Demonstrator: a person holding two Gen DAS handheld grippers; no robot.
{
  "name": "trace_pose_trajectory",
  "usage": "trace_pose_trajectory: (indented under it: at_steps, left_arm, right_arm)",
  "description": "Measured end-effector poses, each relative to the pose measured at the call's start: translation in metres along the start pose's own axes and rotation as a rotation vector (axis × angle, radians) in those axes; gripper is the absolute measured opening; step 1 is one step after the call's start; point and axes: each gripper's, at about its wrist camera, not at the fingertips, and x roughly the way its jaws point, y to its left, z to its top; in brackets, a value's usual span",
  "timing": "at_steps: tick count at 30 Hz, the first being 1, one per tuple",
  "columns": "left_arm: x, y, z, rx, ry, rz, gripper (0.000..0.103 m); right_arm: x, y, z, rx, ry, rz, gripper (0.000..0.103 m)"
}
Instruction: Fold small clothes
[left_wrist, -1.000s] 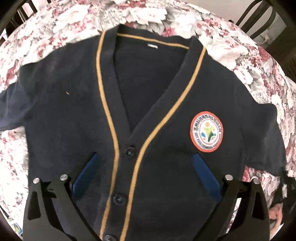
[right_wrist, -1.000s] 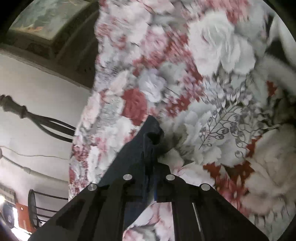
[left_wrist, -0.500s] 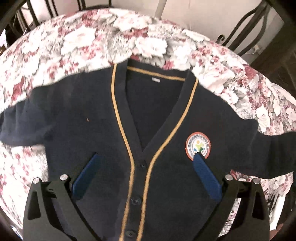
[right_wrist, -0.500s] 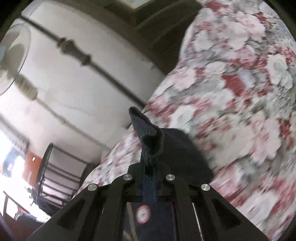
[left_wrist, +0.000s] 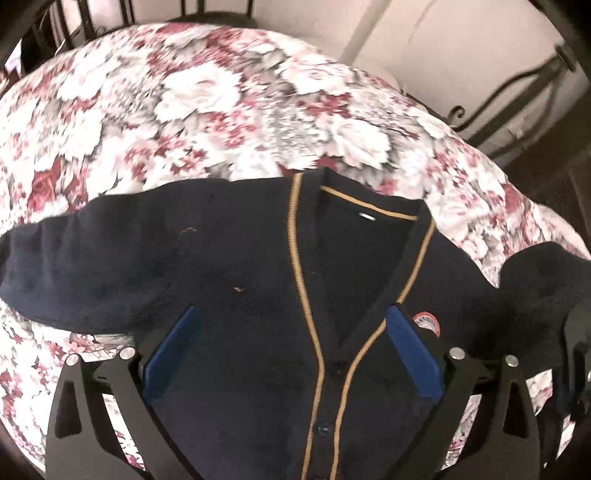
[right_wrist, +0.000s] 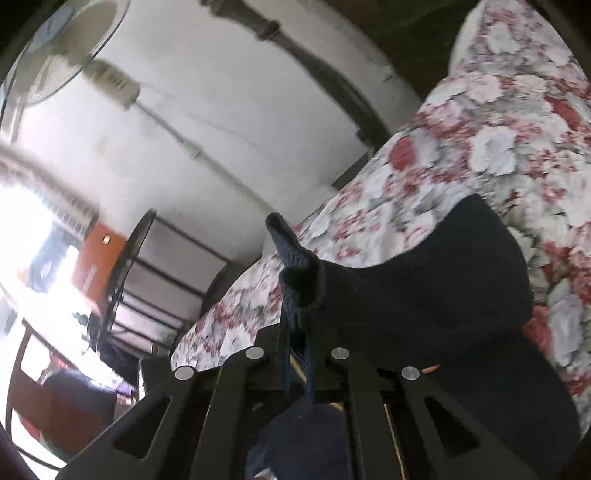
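A small navy cardigan (left_wrist: 251, 280) with gold trim and a round badge (left_wrist: 428, 322) lies face up on the floral tablecloth (left_wrist: 221, 103). My left gripper (left_wrist: 291, 350) is open and empty, hovering over the cardigan's chest. Its blue pads (left_wrist: 171, 350) straddle the button placket. My right gripper (right_wrist: 297, 354) is shut on the cuff of the cardigan's sleeve (right_wrist: 295, 273) and holds it lifted above the table. The raised sleeve (left_wrist: 543, 288) shows at the right edge of the left wrist view. The other sleeve (left_wrist: 74, 266) lies flat at the left.
The round table's far edge (left_wrist: 369, 70) curves close behind the collar. Dark metal chairs (left_wrist: 517, 96) stand beyond it by a white wall. In the right wrist view a fan (right_wrist: 48, 48) and another chair (right_wrist: 147, 280) stand off the table.
My right gripper has lifted the sleeve cuff off the cloth and swung it up and inward over the cardigan. My left gripper has pulled back, so the cardigan sits lower in its view.
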Motion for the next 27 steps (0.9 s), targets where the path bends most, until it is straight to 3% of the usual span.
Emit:
trace_pose_trajectory:
  at_steps: [5,9,18,23,27]
  left_arm:
    - [0.004,0.006,0.003,-0.003,0.007,-0.004,0.098]
    - [0.003,0.007,0.003,0.028,-0.013,0.043,0.098]
    - [-0.005,0.041,0.008,-0.076,-0.049,0.067,0.098]
    - [0.001,0.053,0.007,-0.094,-0.023,0.108,0.098]
    - [0.012,0.066,0.008,-0.113,0.006,0.183,0.098]
  right_arm:
    - [0.015,0.019,-0.016,-0.079,0.057,0.039,0.007]
    - [0.024,0.036,-0.027,-0.152,0.09,0.055,0.007]
    - [0.05,0.046,-0.048,-0.208,0.188,0.067,0.007]
    - [0.064,0.05,-0.058,-0.235,0.237,0.061,0.007]
    - [0.084,0.046,-0.07,-0.247,0.308,0.034,0.011]
